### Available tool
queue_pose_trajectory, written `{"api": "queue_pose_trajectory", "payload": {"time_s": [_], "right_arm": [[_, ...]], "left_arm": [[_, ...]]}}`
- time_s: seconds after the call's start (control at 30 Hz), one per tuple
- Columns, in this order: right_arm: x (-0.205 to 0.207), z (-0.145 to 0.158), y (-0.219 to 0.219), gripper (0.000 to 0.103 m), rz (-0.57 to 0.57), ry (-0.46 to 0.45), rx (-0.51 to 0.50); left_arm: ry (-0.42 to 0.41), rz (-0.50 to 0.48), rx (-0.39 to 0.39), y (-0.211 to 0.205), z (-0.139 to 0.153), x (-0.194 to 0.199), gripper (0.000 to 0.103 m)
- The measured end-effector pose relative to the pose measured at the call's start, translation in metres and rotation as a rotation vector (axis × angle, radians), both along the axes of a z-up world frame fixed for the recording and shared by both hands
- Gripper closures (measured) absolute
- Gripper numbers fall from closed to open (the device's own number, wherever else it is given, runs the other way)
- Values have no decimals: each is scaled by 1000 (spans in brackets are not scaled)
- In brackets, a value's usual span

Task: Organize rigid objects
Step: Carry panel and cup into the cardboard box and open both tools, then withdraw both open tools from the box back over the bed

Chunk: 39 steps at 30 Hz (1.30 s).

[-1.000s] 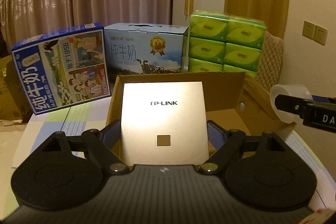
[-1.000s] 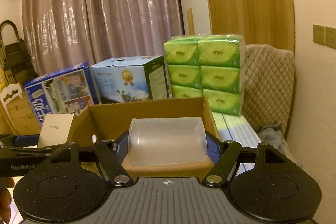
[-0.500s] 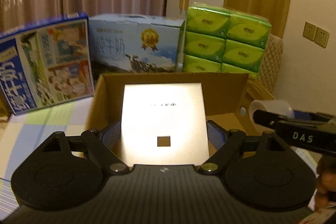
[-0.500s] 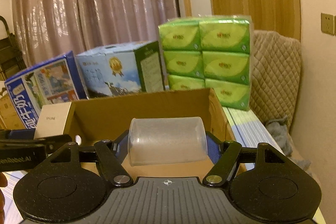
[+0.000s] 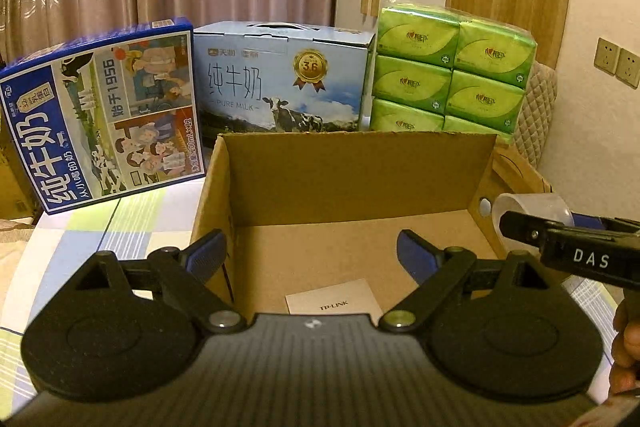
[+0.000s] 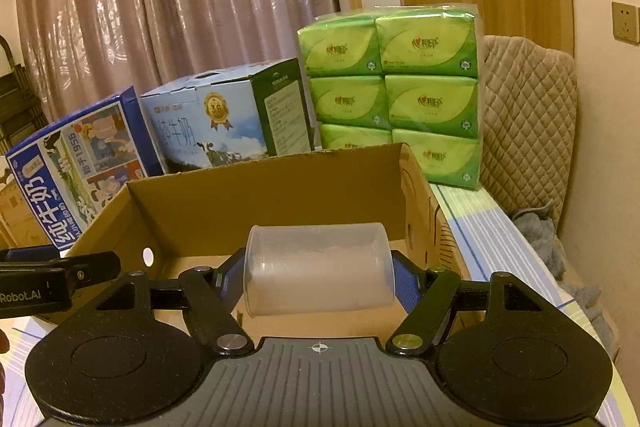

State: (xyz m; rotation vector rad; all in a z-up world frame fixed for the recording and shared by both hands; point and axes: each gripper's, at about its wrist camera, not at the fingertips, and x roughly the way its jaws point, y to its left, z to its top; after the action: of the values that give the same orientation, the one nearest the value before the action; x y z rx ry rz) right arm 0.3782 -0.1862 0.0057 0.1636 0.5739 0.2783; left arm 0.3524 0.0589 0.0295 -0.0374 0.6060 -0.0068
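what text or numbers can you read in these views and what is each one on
"TP-LINK": white box lying in the cardboard box.
"PURE MILK", "3.6": light blue milk carton.
"1956", "200mL×12": dark blue milk carton.
"DAS": right gripper.
"Robot.AI": left gripper.
Green tissue packs: logo too small to read.

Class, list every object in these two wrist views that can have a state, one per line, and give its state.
Cardboard box: open-topped, upright.
TP-LINK box: lying flat on the cardboard box floor, released.
Left gripper: open, fingers have just been spreading, nothing between them.
Right gripper: shut on the cup.
Clear plastic cup: on its side, held above the cardboard box.
Blue milk carton: leaning back.
Pure Milk case: upright, closed.
Tissue pack: wrapped, stacked.
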Motion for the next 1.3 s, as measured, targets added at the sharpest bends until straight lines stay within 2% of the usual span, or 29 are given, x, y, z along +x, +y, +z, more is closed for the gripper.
{"api": "queue_pose_trajectory", "payload": {"time_s": [0.2, 0.3, 0.37, 0.4, 0.67, 1.07, 1.3], "right_arm": [[0, 0, 0, 34, 7, -1, 13], [2, 0, -2, 33, 9, -15, 53], [0, 2, -6, 13, -18, -32, 80], [-1, 3, -8, 12, -21, -42, 92], [2, 2, -9, 11, -26, -18, 77], [-5, 6, -13, 11, -36, -49, 66], [-34, 27, -23, 11, -51, -154, 76]], "left_arm": [[2, 3, -6, 0, 0, 0, 13], [5, 8, -8, 1, -1, 0, 13], [7, 5, -5, 1, -1, 0, 13], [8, 5, -2, 0, -2, 0, 13], [15, -5, -1, 0, -3, 0, 13], [14, -6, 5, -1, -3, -2, 13], [-25, 12, 14, -6, 6, -20, 13]]}}
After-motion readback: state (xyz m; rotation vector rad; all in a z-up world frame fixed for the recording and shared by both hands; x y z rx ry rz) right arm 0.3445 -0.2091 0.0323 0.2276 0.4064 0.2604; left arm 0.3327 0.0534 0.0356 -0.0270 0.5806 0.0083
